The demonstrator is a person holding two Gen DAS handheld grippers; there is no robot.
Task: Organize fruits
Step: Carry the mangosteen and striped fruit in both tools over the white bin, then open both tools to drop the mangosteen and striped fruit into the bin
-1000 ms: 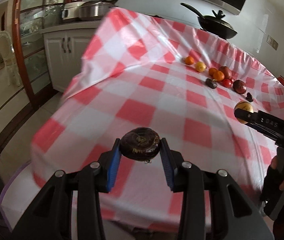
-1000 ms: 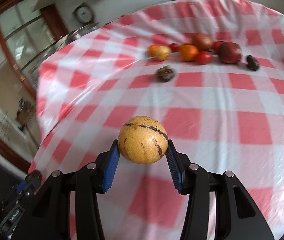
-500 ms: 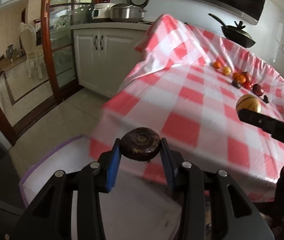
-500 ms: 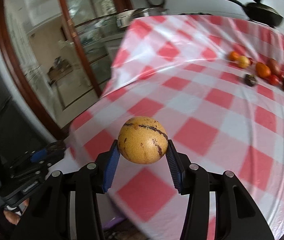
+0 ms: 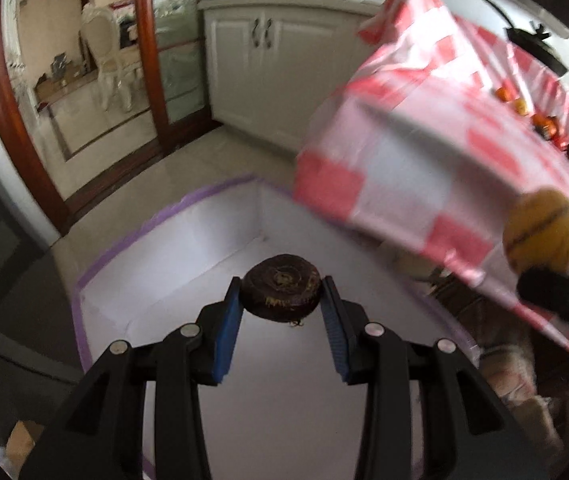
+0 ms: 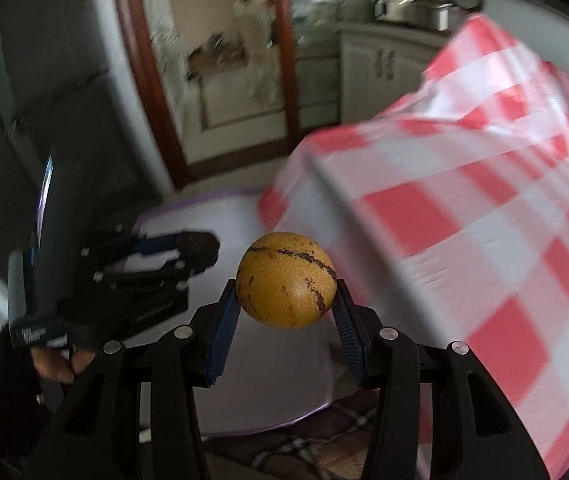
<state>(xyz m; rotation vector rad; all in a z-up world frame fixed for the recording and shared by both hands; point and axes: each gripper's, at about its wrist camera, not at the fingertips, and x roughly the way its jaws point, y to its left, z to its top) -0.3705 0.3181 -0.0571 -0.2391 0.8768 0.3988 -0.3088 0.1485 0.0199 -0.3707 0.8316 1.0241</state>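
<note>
We see the left gripper (image 5: 282, 304) with its jaws clamped on a dark brown, flattish fruit (image 5: 282, 292); the blue pads (image 5: 228, 332) press its two sides, and a bit of dry stalk hangs under it. Directly below and beyond these jaws lies a white box (image 5: 188, 248) edged with purple tape (image 5: 132, 236), standing on the pale floor (image 5: 132, 152); the fruit hangs above its open inside, not touching it.

The right gripper (image 6: 286, 300) has its jaws clamped on a round yellow fruit (image 6: 286, 280) streaked with dark brown lines; its blue pads (image 6: 222, 328) grip both flanks. Left of these jaws, and close, we note the left gripper's black body (image 6: 124, 280), held by a hand (image 6: 54, 364) at the lower left. In the left view the yellow fruit (image 5: 540, 232) appears to the right of the left jaws, at the frame edge.

Right of both jaws and farther off, the desk (image 5: 424, 152) carries a red-and-white checked cloth (image 6: 484, 220) that hangs over its edge. At the far end of it a blurred row of small orange and red fruits (image 5: 544, 124) sits well apart from both jaws. Beyond that, a black pan (image 5: 536, 46). Farthest back: white cabinets (image 5: 268, 52) and a wood-framed glass door (image 5: 156, 40).
</note>
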